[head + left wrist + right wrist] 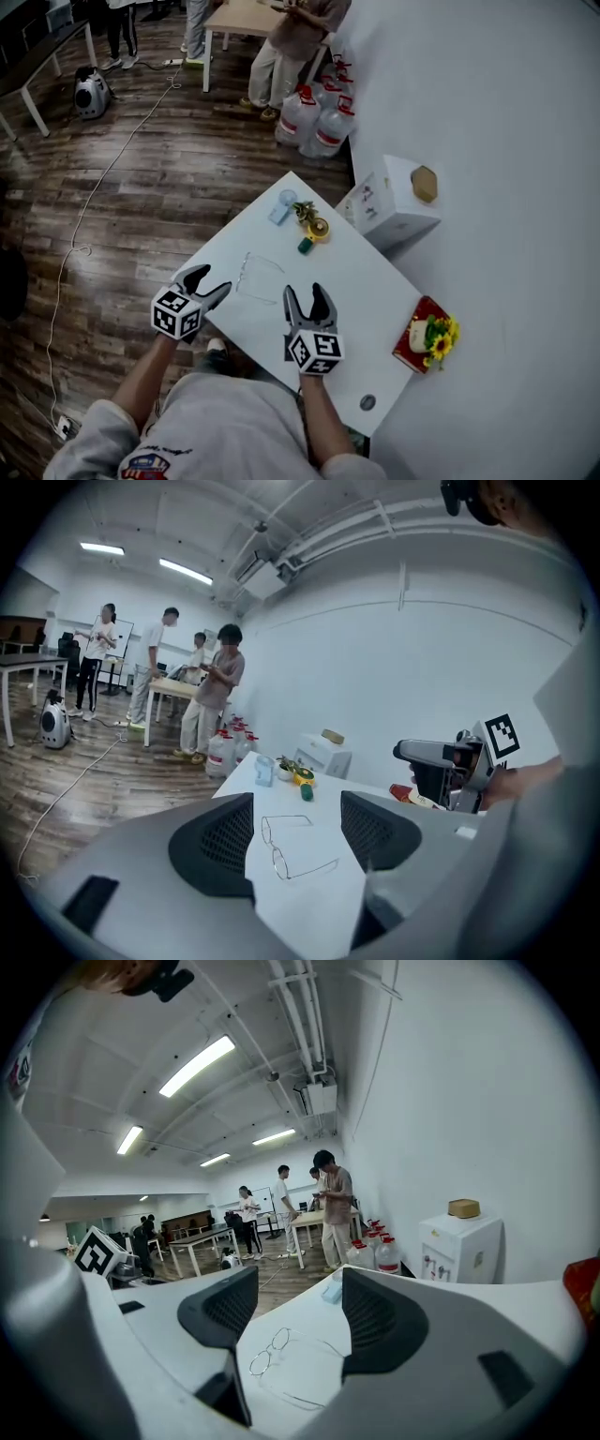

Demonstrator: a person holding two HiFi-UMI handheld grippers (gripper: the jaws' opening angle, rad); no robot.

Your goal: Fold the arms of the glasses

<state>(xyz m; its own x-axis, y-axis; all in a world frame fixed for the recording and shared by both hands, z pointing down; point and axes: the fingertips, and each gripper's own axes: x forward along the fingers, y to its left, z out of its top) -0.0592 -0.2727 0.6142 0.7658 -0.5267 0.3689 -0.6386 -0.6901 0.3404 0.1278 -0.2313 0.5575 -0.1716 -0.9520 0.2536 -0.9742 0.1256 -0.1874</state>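
Note:
The thin wire-framed glasses (259,276) lie on the white table (375,281) with both arms spread open. My left gripper (208,284) hovers at the table's left edge, just left of the glasses, jaws open and empty. Just right of the frame, my right gripper (307,302) hangs over the table, also open and empty. In the left gripper view the glasses (291,846) show between the two dark pads (214,844), a short way ahead. The right gripper view has the glasses (279,1357) ahead between its pads (380,1321), untouched.
At the table's far end sit a pale blue item (283,207), a yellow object (316,227) and a small green one (305,246). A red book with flowers (427,339) lies at the right edge. A white box (391,202), water bottles (319,119) and standing people are beyond.

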